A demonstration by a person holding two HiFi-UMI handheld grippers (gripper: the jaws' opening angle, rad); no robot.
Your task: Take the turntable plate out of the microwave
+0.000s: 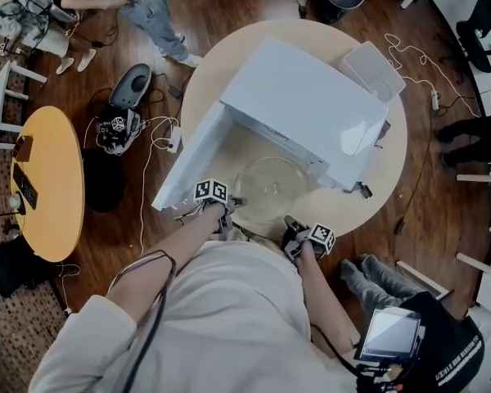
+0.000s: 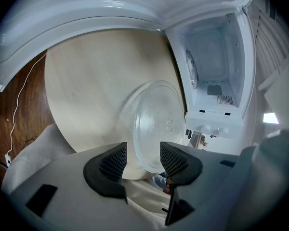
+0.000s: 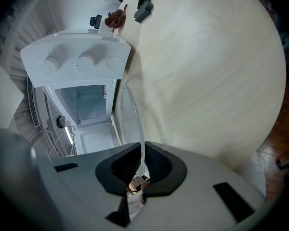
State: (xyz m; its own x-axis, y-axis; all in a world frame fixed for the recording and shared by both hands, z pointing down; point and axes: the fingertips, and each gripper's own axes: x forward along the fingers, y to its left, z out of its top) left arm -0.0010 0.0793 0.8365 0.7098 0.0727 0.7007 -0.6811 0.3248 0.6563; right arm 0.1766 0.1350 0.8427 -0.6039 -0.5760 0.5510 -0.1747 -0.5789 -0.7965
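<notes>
Rim of the turntable plate point(image 3: 127, 121) sits pinched in the right gripper point(image 3: 143, 153), glass extending ahead; left gripper point(image 2: 143, 150) gapes around its near edge.

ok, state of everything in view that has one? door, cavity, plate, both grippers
microwave door: open.
microwave cavity: empty.
turntable plate: out of the cavity, over the table in front of the microwave, held by its rim.
right gripper: shut, fingers clamped on the plate's rim.
left gripper: open, plate's edge between the fingers, not pressed.
</notes>
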